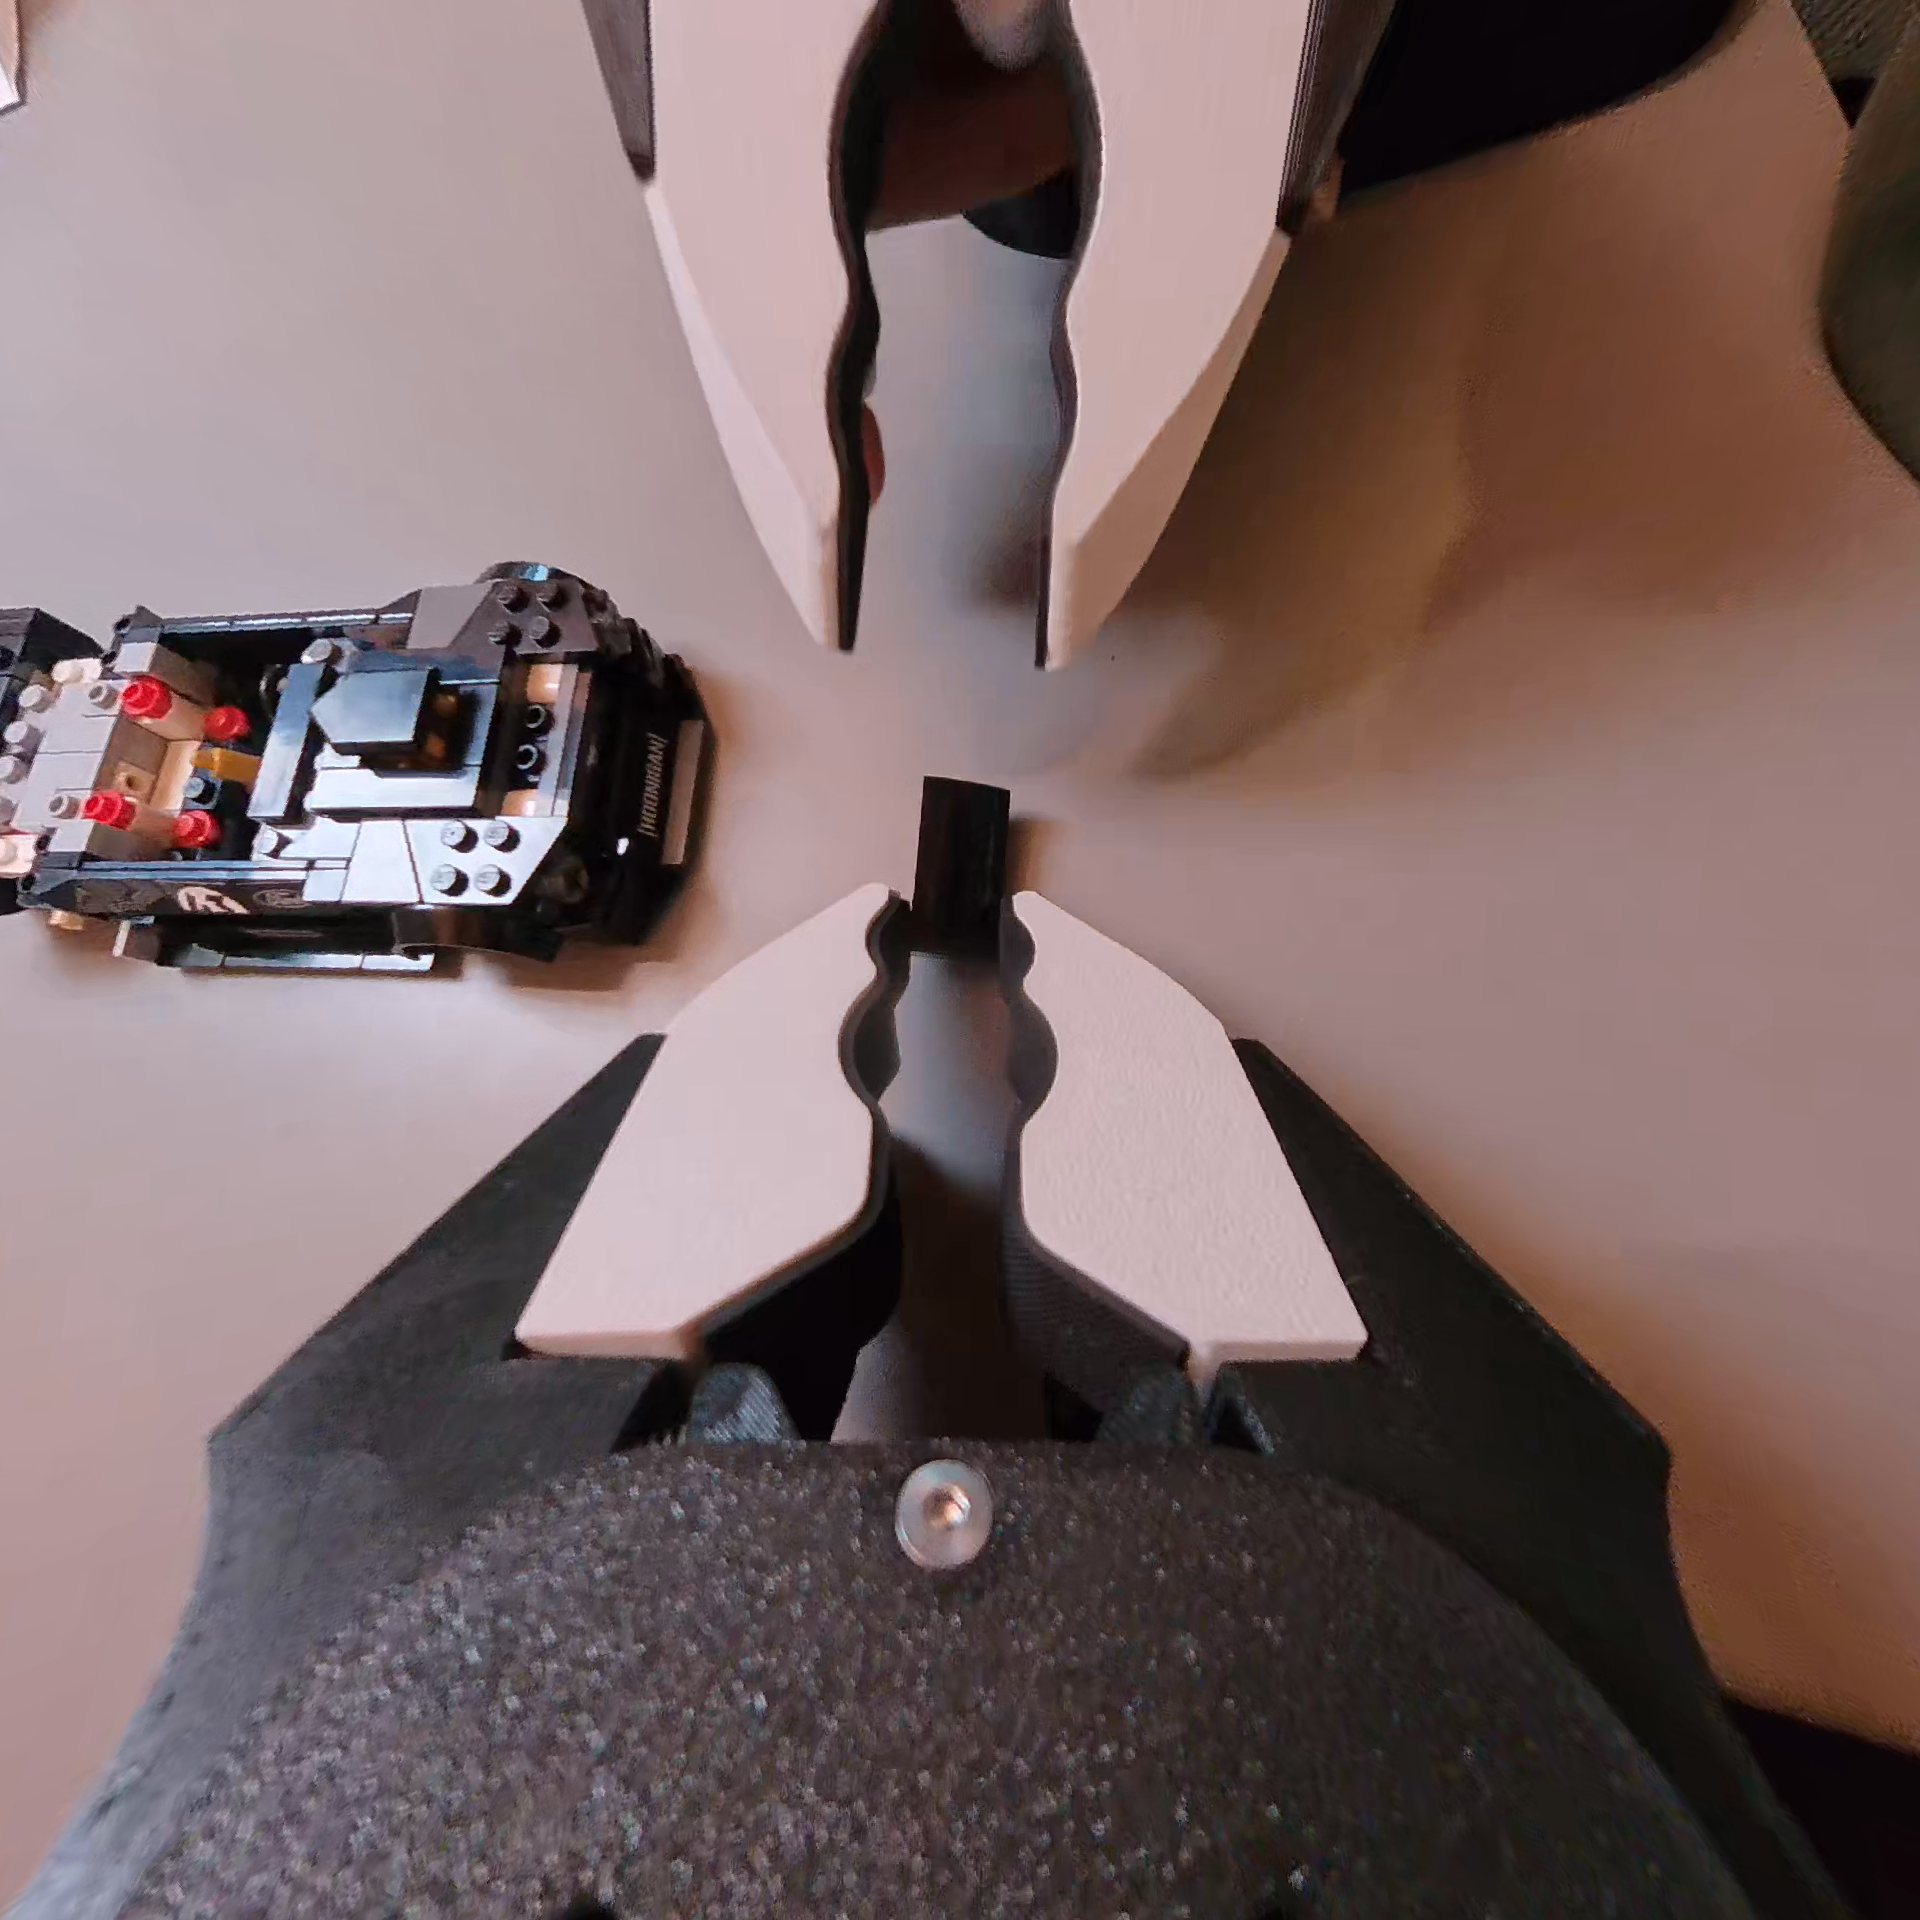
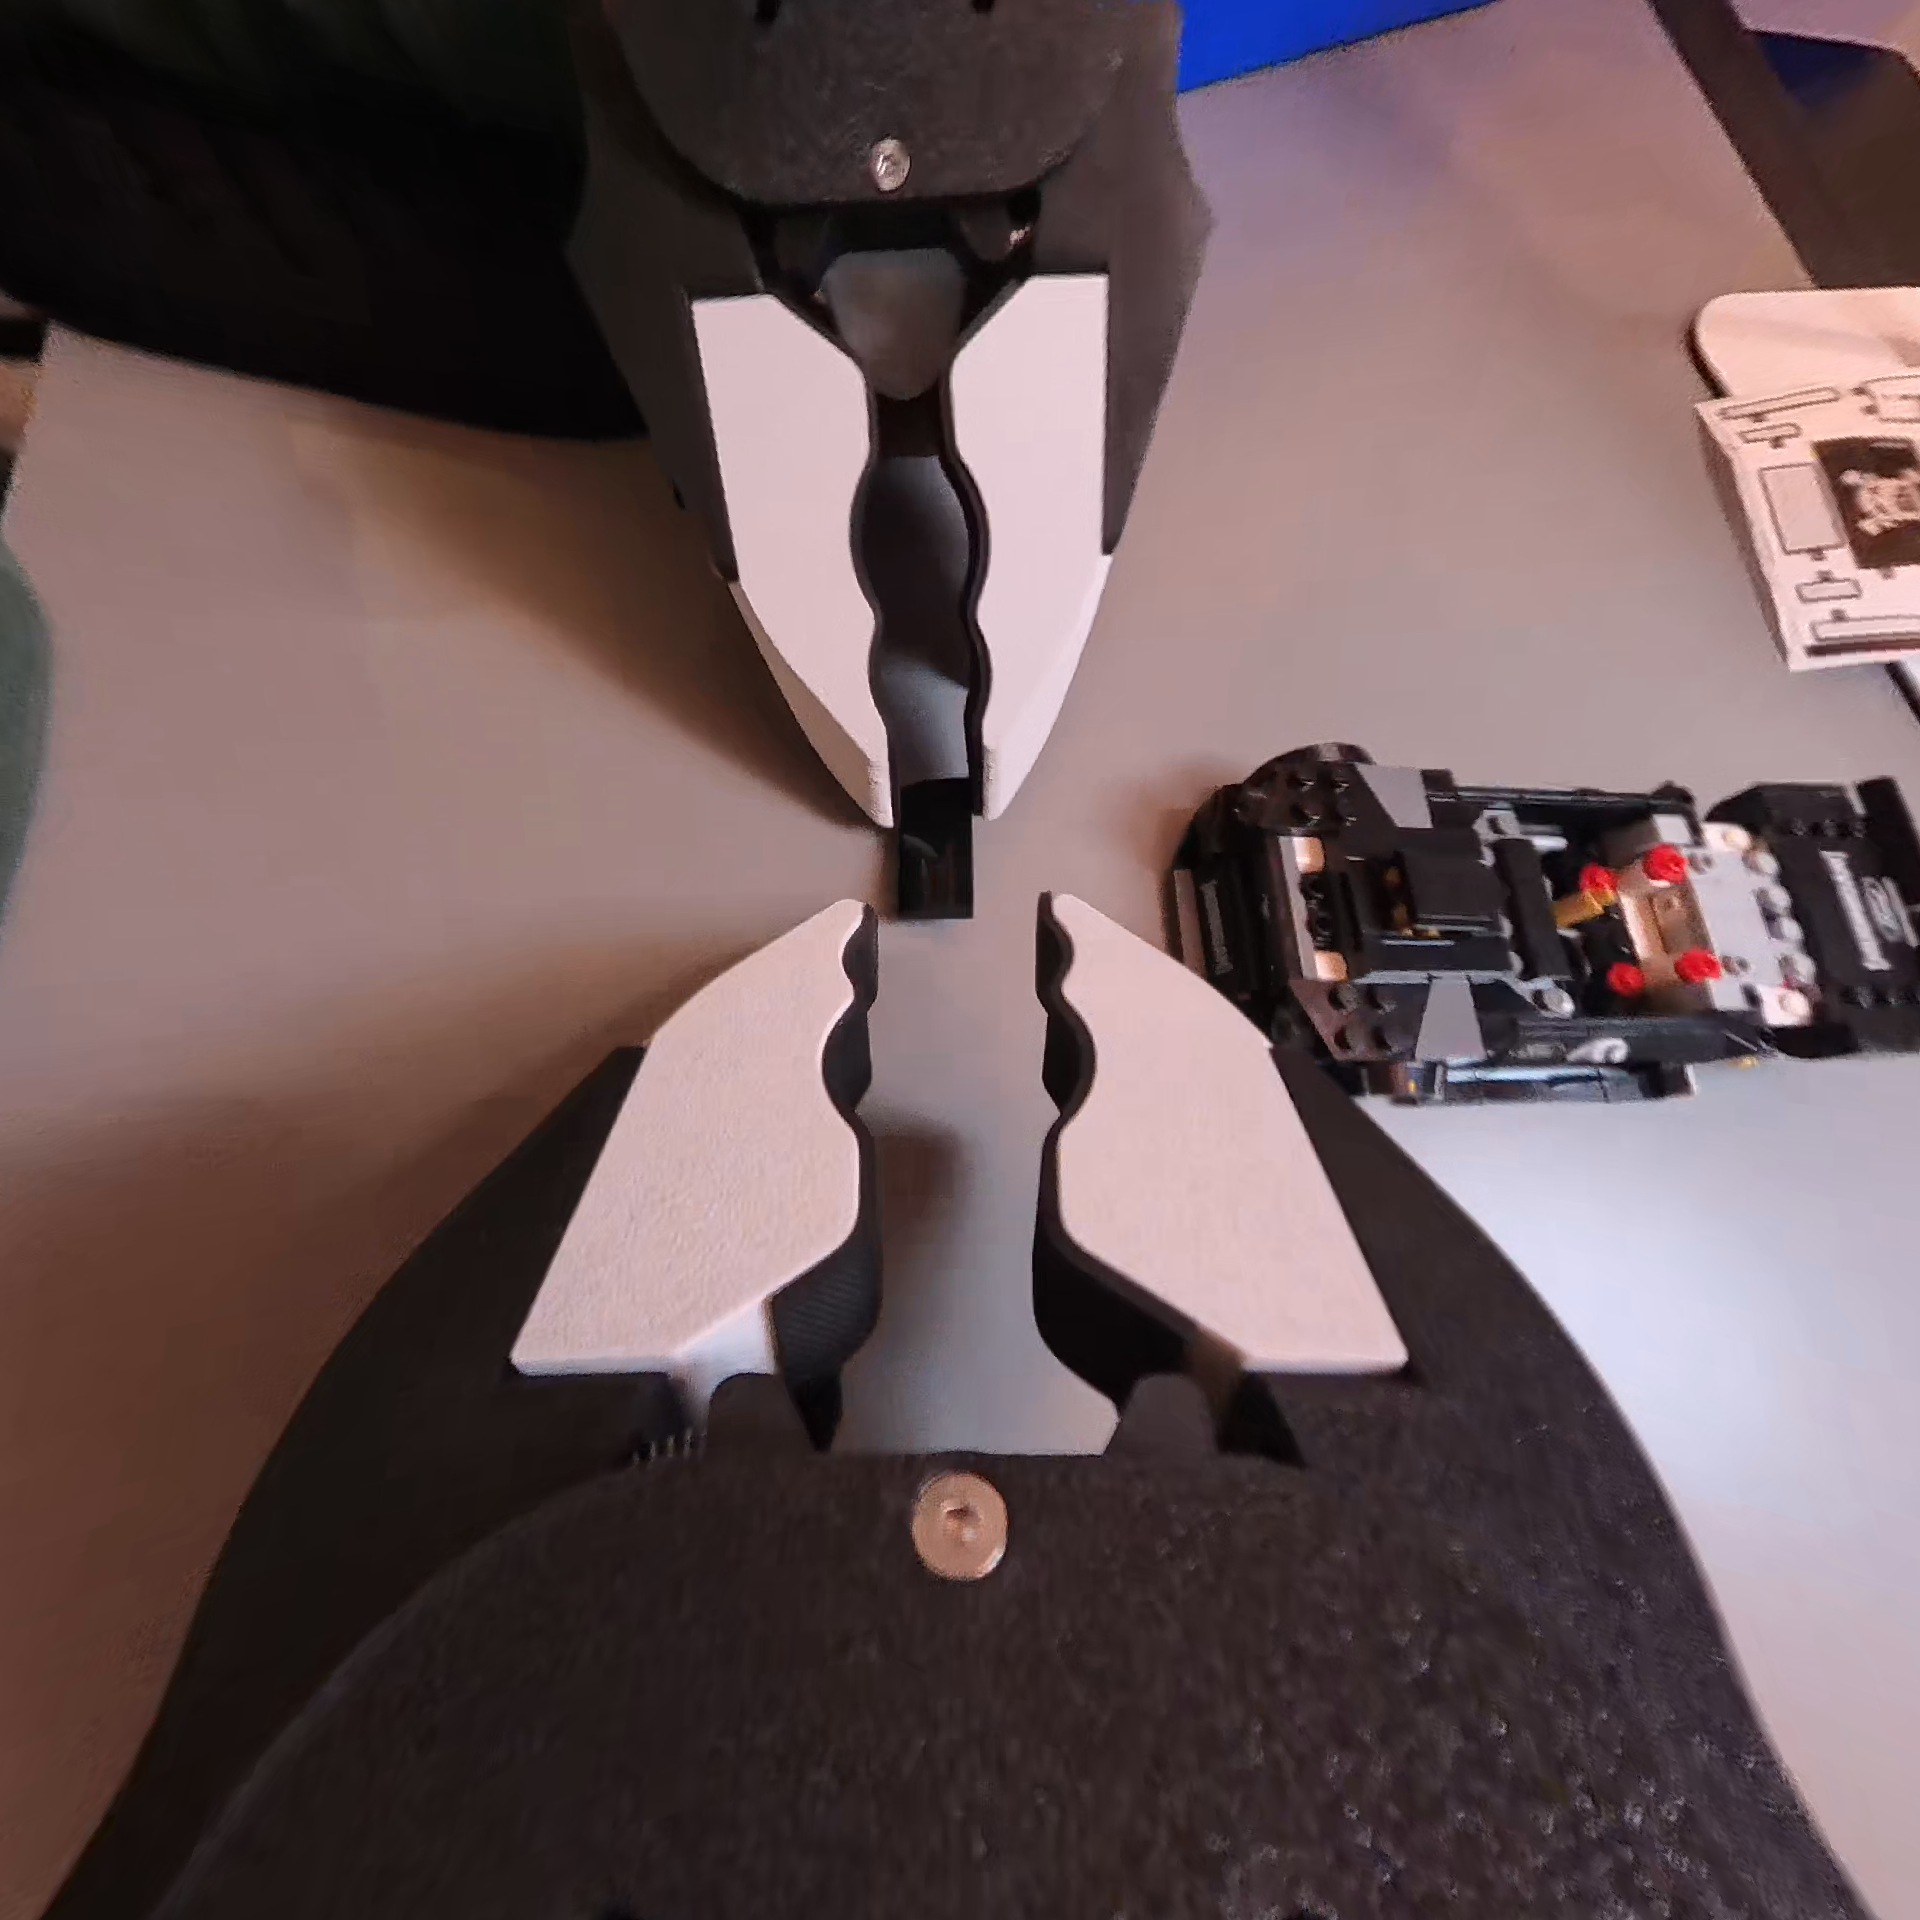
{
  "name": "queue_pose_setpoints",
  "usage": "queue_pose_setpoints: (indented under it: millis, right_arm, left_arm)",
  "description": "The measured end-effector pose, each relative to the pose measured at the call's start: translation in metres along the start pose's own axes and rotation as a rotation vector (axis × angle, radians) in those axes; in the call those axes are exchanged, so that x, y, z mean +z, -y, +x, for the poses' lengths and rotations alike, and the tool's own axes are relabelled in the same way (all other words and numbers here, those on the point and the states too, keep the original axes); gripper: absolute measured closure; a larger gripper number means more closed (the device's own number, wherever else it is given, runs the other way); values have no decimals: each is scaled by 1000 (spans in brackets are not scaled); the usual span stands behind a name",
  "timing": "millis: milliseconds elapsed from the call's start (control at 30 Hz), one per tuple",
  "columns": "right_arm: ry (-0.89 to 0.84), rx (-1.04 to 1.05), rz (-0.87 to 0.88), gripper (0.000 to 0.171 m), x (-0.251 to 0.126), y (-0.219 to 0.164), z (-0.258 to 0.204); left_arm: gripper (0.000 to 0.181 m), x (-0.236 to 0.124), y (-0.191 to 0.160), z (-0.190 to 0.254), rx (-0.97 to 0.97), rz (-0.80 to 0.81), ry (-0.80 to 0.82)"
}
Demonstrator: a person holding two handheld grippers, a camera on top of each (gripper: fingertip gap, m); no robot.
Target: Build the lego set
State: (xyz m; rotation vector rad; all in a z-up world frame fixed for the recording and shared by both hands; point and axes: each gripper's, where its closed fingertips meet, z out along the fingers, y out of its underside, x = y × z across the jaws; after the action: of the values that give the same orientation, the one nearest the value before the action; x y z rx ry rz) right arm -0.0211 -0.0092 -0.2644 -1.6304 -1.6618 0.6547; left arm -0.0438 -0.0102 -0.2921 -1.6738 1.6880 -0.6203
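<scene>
The main risk, as judged here, is loss of the small black piece [image 1: 961, 868] during a handover: the left gripper [image 1: 951, 904] is pinching it only at the very tips of its fingers, with most of the piece projecting ahead, so a nudge from the opposing gripper or an early release could be tipping it out onto the table [image 1: 1455, 935]. A second risk is misalignment, since the right gripper [image 2: 951, 914] is sitting slightly off the piece's line. The left gripper's jaws are standing narrowly apart, pressed against the piece on both sides. Just ahead of it, the right gripper is facing it tip to tip, its jaws spread wider than the piece and gripping nothing; whether it is touching the piece cannot be told. Farther off, to the left gripper's left, the partly built black lego car [image 1: 364, 769] is resting on the table, roof open, well apart from both grippers. Beyond it, in the right wrist view, a printed instruction sheet [image 2: 1829, 520] is lying.
</scene>
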Motion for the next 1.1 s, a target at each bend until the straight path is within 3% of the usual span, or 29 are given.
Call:
queue_pose_setpoints:
  millis: [167, 300, 1100]
  right_arm:
    - [33, -50, -51, 143, 15, -8, -7]
    - [6, -95, -34, 154, 16, -6, -8]
    - [-16, -41, 167, 155, -9, 11, 7]
  left_arm:
    - [165, -1, 2, 1, 12, 26, 8]
    - [165, -3, 9, 3, 24, 66, -5]
    - [162, -16, 31, -10, -15, 214, 43]
